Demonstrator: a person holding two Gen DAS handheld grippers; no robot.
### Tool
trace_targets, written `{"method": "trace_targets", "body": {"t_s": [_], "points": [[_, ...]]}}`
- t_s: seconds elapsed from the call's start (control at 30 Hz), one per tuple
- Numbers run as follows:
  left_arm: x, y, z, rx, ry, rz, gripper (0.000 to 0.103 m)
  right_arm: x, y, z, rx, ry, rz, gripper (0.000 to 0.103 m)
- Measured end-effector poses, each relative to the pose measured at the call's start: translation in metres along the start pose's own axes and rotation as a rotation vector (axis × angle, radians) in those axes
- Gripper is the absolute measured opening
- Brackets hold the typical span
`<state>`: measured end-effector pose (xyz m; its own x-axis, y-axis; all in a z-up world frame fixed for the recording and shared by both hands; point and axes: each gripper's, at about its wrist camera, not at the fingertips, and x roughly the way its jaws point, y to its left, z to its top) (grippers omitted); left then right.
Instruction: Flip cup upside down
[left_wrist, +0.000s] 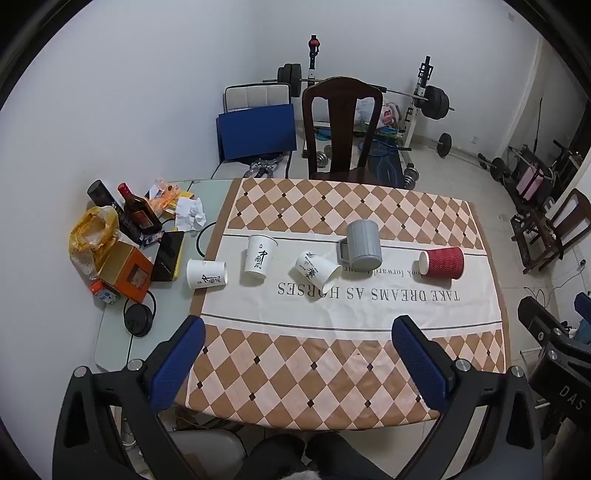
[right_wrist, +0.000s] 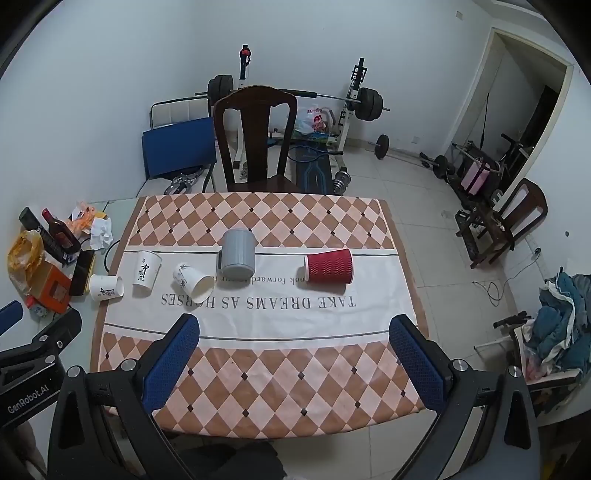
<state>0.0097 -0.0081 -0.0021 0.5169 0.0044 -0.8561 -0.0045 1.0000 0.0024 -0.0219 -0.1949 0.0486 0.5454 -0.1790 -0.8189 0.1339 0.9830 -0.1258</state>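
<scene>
Several cups lie in a row across the checked tablecloth (left_wrist: 332, 362). A red ribbed paper cup (left_wrist: 441, 261) (right_wrist: 328, 266) lies on its side at the right. A grey mug (left_wrist: 364, 244) (right_wrist: 238, 253) stands mouth down. A white paper cup (left_wrist: 317, 266) (right_wrist: 192, 281) lies tilted on its side. Another white cup (left_wrist: 259, 256) (right_wrist: 146, 274) stands upright. A third white cup (left_wrist: 206, 273) (right_wrist: 105, 288) lies on its side on the glass. My left gripper (left_wrist: 299, 328) and right gripper (right_wrist: 295, 328) are open and empty, above the table's near edge.
A dark wooden chair (left_wrist: 341, 125) stands behind the table. Bottles (left_wrist: 138, 212), an orange box (left_wrist: 127, 271), a phone, headphones and bags crowd the glass table's left side. Weights and a bench fill the back of the room. Another chair (right_wrist: 517, 218) stands at the right.
</scene>
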Motion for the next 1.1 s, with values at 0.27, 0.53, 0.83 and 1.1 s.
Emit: {"method": "trace_targets", "body": {"t_s": [0.27, 0.53, 0.83, 1.1], "points": [[-0.005, -0.001, 0.006, 0.001, -0.012, 0.0, 0.103, 0.001, 0.0, 0.007, 0.013, -0.013, 0.006, 0.103], [-0.012, 0.0, 0.008, 0.01, -0.027, 0.016, 0.103, -0.001, -0.003, 0.004, 0.014, -0.017, 0.006, 0.103], [-0.014, 0.0, 0.003, 0.006, -0.026, -0.015, 0.103, -0.013, -0.007, 0.011, 0.009, -0.026, -0.003, 0.103], [-0.017, -0.005, 0.003, 0.004, -0.038, -0.014, 0.103, -0.018, -0.012, 0.016, 0.012, -0.038, -0.007, 0.103]]}}
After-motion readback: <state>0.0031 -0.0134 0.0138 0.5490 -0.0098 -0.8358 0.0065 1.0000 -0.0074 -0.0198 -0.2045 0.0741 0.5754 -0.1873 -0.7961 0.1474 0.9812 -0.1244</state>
